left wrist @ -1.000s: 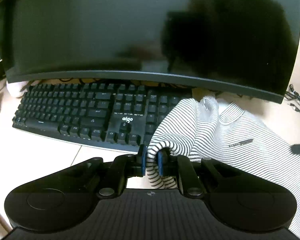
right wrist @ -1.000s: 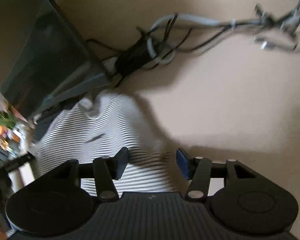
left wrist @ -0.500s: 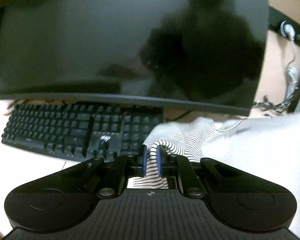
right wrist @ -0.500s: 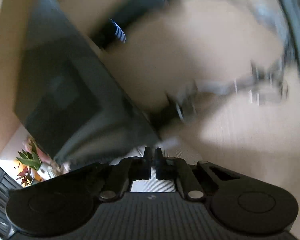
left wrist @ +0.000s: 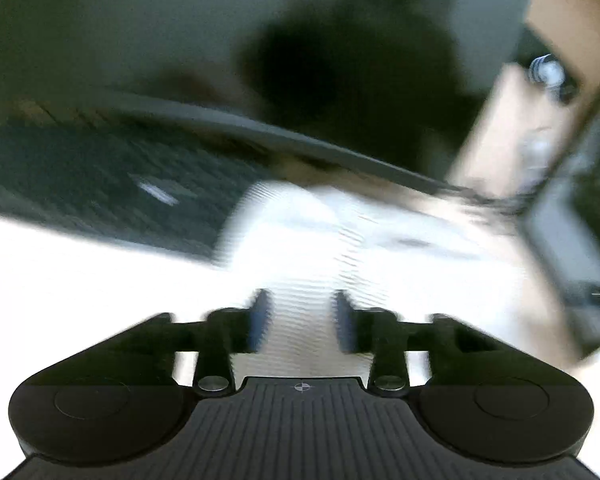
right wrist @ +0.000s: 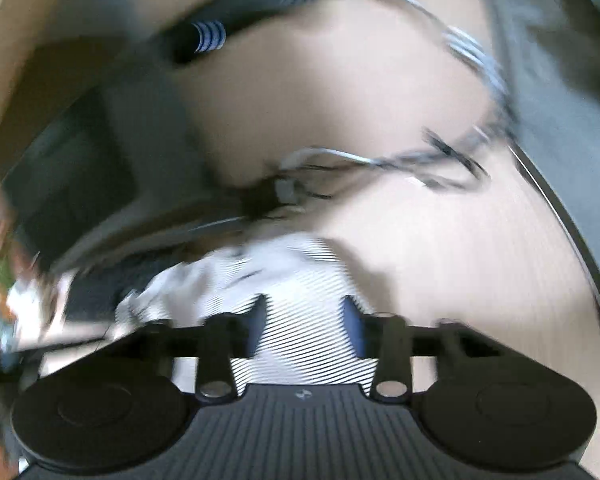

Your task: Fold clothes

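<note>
**A:** Start with the left wrist view. Where does the striped shirt (left wrist: 340, 236) lie from the left gripper (left wrist: 300, 316)?

**B:** Straight ahead and a little to the right. The cloth runs from between the two fingers out toward the monitor (left wrist: 180, 40), with its bulk spreading rightward across the desk (left wrist: 60, 264). The keyboard (left wrist: 100, 184) sits to the left of it, and the shirt's far left edge seems to lap over the keyboard's end, though blur makes that hard to settle.

**A:** And the jaws?

**B:** Spread wide. Striped fabric shows in the gap, but neither pad is pressing it, so I judge it is not being held.

**A:** Now the right wrist view.

**B:** Same picture from the other side. The right gripper (right wrist: 304, 324) stands wide apart too, with the shirt (right wrist: 296, 280) showing between the fingers and bunching forward and to the left. Bare desk (right wrist: 460, 280) lies to the right, and a tangle of cables (right wrist: 372, 168) is beyond the cloth, apart from it.

**A:** So which hand is nearer?

**B:** I cannot tell; both have cloth right at their fingertips. The shirt's long axis looks to run across between them, left gripper at one end and right at the other. My guess is the next grasp turns on that line: each would close on its own near edge.
</note>
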`<action>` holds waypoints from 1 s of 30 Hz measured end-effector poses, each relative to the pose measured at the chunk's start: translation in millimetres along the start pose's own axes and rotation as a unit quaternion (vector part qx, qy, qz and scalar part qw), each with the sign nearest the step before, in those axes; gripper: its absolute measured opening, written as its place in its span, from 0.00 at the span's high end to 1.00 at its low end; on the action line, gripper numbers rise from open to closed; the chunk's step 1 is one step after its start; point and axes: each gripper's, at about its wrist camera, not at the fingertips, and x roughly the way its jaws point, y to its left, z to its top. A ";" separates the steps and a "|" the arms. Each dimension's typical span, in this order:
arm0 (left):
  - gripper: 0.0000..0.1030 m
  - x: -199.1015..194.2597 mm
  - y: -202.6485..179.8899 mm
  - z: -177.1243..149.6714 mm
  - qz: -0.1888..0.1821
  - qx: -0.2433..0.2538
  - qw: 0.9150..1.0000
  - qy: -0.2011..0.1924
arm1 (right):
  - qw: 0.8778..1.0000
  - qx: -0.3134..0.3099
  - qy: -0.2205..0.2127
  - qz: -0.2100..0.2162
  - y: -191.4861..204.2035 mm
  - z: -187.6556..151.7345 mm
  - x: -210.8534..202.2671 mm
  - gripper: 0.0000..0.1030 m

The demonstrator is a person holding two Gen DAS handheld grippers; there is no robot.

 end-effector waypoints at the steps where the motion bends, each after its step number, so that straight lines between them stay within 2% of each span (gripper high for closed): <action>1: 0.42 2.4 1.0 -1.9 -0.017 -0.012 1.000 0.009 | 1.000 0.024 0.004 -0.002 -10.9 2.1 14.8 0.55; 4: 0.23 10.4 3.7 -7.3 -0.065 -0.046 0.996 0.034 | 0.997 0.068 0.030 0.010 -35.6 10.9 48.8 0.52; 5: 0.20 20.1 -0.5 -3.6 -0.049 -0.050 0.997 0.035 | 0.996 0.072 0.039 0.016 -36.7 12.8 61.6 0.49; 8: 0.20 48.7 -5.4 10.0 -0.005 -0.065 0.997 0.041 | 0.994 0.082 0.062 0.035 -32.8 17.5 96.9 0.43; 10: 0.21 66.3 1.0 17.5 0.006 -0.085 0.995 0.053 | 0.989 0.096 0.089 0.064 -32.1 16.9 125.4 0.45; 11: 0.25 75.0 4.0 21.1 0.013 -0.095 0.994 0.059 | 0.988 0.098 0.095 0.074 -31.4 14.9 127.1 0.66; 12: 0.30 82.3 5.2 23.1 0.021 -0.101 0.993 0.060 | 0.986 0.099 0.101 0.083 -30.7 12.9 128.0 0.75; 13: 0.53 89.1 6.3 25.0 0.029 -0.107 0.992 0.061 | 0.985 0.108 0.096 0.090 -31.0 12.2 123.3 0.83; 14: 0.77 89.4 6.9 26.3 0.038 -0.108 0.992 0.054 | 0.984 0.118 0.091 0.098 -31.3 11.4 118.4 0.83; 15: 0.82 89.0 7.0 27.8 0.047 -0.108 0.992 0.046 | 0.982 0.135 0.078 0.110 -34.7 13.5 105.2 0.83; 17: 0.89 73.7 -0.8 37.0 0.047 -0.079 0.996 0.000 | 0.982 0.140 0.044 0.115 -35.4 28.2 73.2 0.85; 20: 0.94 36.3 -23.2 57.7 0.046 -0.016 0.994 -0.093 | 0.989 0.079 -0.037 0.117 -10.9 64.3 6.6 0.87; 22: 0.94 2.8 -38.0 73.5 0.031 0.012 0.988 -0.154 | 0.988 0.013 -0.080 0.132 19.4 79.1 -37.2 0.87; 23: 0.94 -11.7 -41.1 77.3 0.023 0.020 0.985 -0.170 | 0.986 -0.019 -0.092 0.140 33.8 79.9 -55.6 0.87; 25: 0.86 -35.2 -42.4 79.7 0.005 0.032 0.982 -0.188 | 0.983 -0.061 -0.085 0.149 56.7 65.0 -79.1 0.87; 26: 0.79 -43.6 -40.8 78.2 -0.004 0.035 0.981 -0.188 | 0.985 -0.065 -0.064 0.143 61.1 51.1 -80.5 0.86; 27: 0.73 -39.2 -38.5 71.8 -0.004 0.034 0.985 -0.171 | 0.990 -0.066 -0.026 0.119 59.5 30.3 -73.6 0.86; 28: 0.64 -34.8 -36.1 65.3 -0.004 0.033 0.988 -0.153 | 0.993 -0.067 0.013 0.094 57.6 9.2 -66.2 0.85; 29: 0.57 -30.4 -33.7 58.9 -0.005 0.032 0.990 -0.136 | 0.996 -0.062 0.048 0.048 47.8 -11.5 -59.9 0.83; 30: 0.55 -26.1 -31.4 52.4 -0.005 0.031 0.993 -0.118 | 0.995 -0.057 0.083 0.002 37.6 -32.1 -53.6 0.82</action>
